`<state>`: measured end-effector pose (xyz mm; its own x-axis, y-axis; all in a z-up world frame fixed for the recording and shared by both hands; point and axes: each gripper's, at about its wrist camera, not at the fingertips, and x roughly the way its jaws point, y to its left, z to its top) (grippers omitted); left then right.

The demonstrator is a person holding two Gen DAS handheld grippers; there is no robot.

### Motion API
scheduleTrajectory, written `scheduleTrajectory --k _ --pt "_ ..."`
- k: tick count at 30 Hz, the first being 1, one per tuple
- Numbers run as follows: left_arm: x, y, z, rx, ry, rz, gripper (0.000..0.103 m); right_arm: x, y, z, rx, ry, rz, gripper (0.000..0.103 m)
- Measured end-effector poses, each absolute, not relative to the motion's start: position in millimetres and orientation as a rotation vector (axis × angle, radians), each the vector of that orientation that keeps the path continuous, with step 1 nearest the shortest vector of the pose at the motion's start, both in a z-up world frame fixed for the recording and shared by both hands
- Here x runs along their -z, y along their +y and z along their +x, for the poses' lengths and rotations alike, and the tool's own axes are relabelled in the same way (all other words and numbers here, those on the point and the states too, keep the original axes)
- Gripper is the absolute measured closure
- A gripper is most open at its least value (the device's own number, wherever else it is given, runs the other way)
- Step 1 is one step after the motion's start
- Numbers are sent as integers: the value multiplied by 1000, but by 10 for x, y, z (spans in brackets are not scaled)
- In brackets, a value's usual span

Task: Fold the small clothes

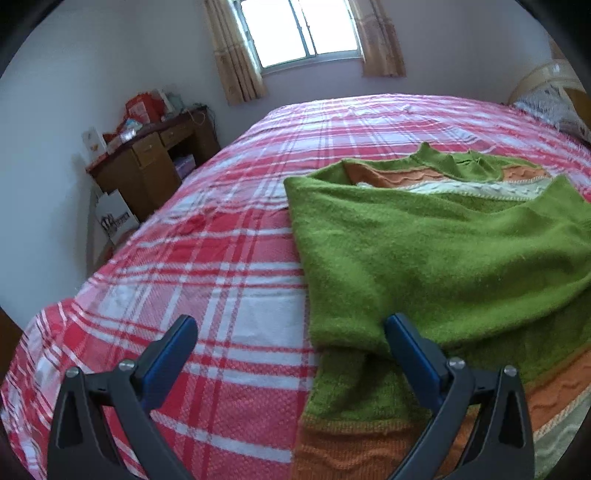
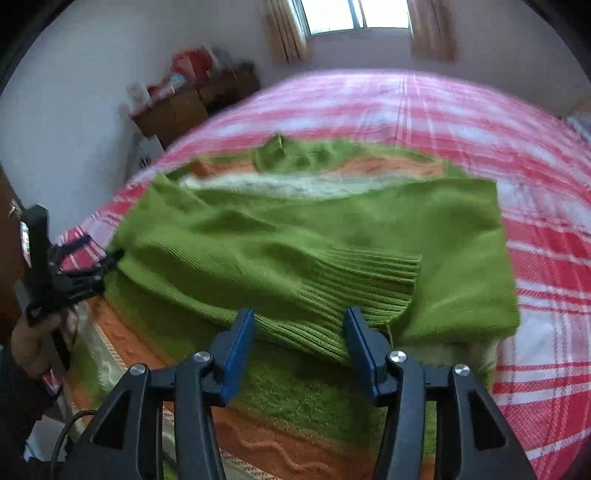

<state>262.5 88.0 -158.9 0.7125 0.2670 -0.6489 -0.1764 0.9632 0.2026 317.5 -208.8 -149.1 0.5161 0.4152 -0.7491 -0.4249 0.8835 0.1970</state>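
Note:
A green knit sweater (image 1: 424, 251) with orange and white stripes lies on the red plaid bed (image 1: 221, 258), its sides folded inward. My left gripper (image 1: 291, 328) stands open at the sweater's left edge. Its right finger is over the green cloth and its left finger over the bedspread, with nothing pinched. In the right wrist view a ribbed sleeve cuff (image 2: 362, 280) rests across the folded sweater (image 2: 295, 229). My right gripper (image 2: 299, 325) is open just short of the cuff, its pads clear of the cloth. A hand (image 2: 33, 332) holds the left gripper (image 2: 98, 251) at the sweater's left side.
A wooden desk (image 1: 147, 162) piled with boxes stands against the far left wall, with a white bag (image 1: 114, 218) on the floor beside it. A curtained window (image 1: 299, 29) is behind the bed. A pillow (image 1: 546, 107) lies at the far right. Plaid bedspread (image 2: 535, 258) shows right of the sweater.

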Motion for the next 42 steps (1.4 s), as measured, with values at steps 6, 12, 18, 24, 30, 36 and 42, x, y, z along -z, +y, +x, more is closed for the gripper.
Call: scheduleTrajectory --k 6,12,18,24,30,36,42 --pt "1639 859 2411 -220 743 117 0 1502 -2106 2941 -478 908 -50 51" --pt "1593 818 2202 -185 747 81 0 1378 -2218 2705 -455 850 -7 51" --pt "1552 678 1972 -135 746 101 0 1284 -2181 2395 -466 826 -56 50" --pt "1465 635 1768 -107 734 76 0 1360 -2205 2122 -470 857 -58 50" --pt "1425 616 1580 -73 750 78 0 1430 -2338 1829 -460 884 -45 50" --pt "1461 616 1381 -40 782 65 0 1435 -2473 1574 -449 891 -39 50" --pt "1533 671 1138 -14 823 63 0 1496 -2553 1364 -449 906 -47 50"
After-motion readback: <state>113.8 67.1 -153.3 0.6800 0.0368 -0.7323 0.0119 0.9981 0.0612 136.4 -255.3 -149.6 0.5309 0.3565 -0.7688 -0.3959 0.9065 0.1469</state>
